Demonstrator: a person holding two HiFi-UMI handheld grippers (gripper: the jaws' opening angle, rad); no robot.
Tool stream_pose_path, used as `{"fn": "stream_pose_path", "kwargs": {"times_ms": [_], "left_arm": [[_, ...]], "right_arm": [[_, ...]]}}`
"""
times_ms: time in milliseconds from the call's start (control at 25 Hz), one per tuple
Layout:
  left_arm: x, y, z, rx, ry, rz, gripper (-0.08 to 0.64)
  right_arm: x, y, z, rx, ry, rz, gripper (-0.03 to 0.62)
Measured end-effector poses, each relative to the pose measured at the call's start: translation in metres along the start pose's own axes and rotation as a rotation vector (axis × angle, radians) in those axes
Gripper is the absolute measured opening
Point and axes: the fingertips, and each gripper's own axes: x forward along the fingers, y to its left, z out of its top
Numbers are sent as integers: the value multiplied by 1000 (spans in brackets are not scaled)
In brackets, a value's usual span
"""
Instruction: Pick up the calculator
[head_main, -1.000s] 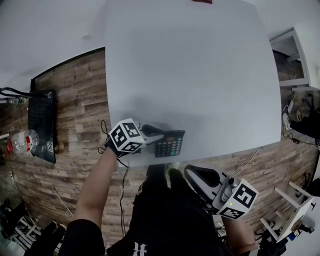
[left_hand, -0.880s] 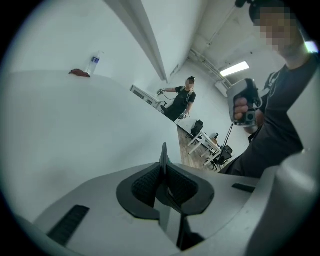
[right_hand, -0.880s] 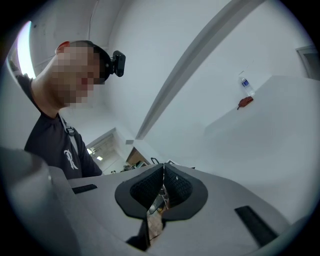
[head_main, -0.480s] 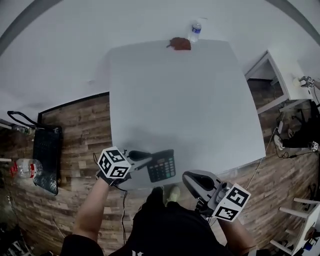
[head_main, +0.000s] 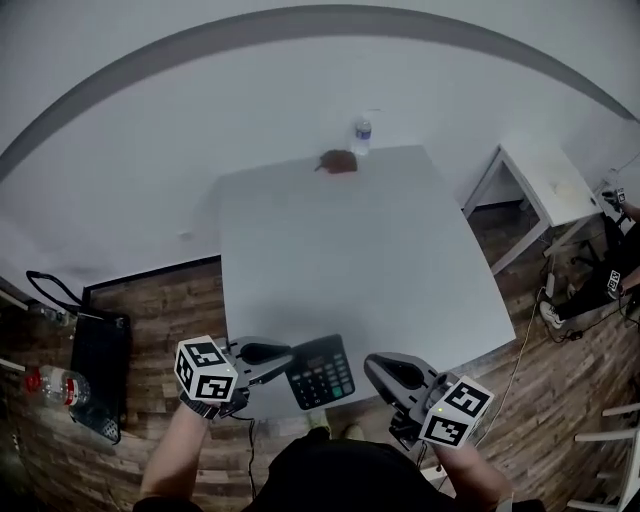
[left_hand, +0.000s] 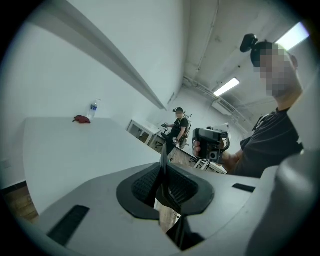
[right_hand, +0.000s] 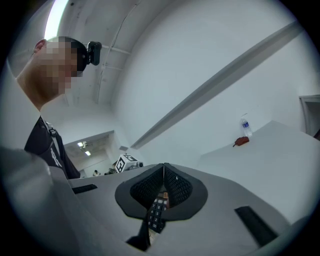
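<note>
Head view overhead; both gripper views level, share table (head_main: 350, 250).

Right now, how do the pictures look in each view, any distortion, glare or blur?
Head view: strong fisheye, wall stripe bows into an arc; even light, calculator sharp. Left gripper view: black rounded corners, ceiling lamp blown out white. Right gripper view: black corners too, no glare on the table.

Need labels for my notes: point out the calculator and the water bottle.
calculator (head_main: 322, 374), head view, on its keypad.
water bottle (head_main: 362, 136), head view, on its body.
</note>
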Motion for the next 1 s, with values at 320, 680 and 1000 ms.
{"fn": "stream_pose_path", "kwargs": {"times_ms": [320,680,1000], "left_arm": [[-27,-47,27,21,-60,-41,43],[-45,-78,38,29,-112,-68,43],[-48,-90,38,0,-138,-91,43]], "right_arm": [[-12,4,17,-41,-47,-24,14],[-18,10,21,-92,-48,-37,14],[-23,11,19,-93,-45,-38,14]]}}
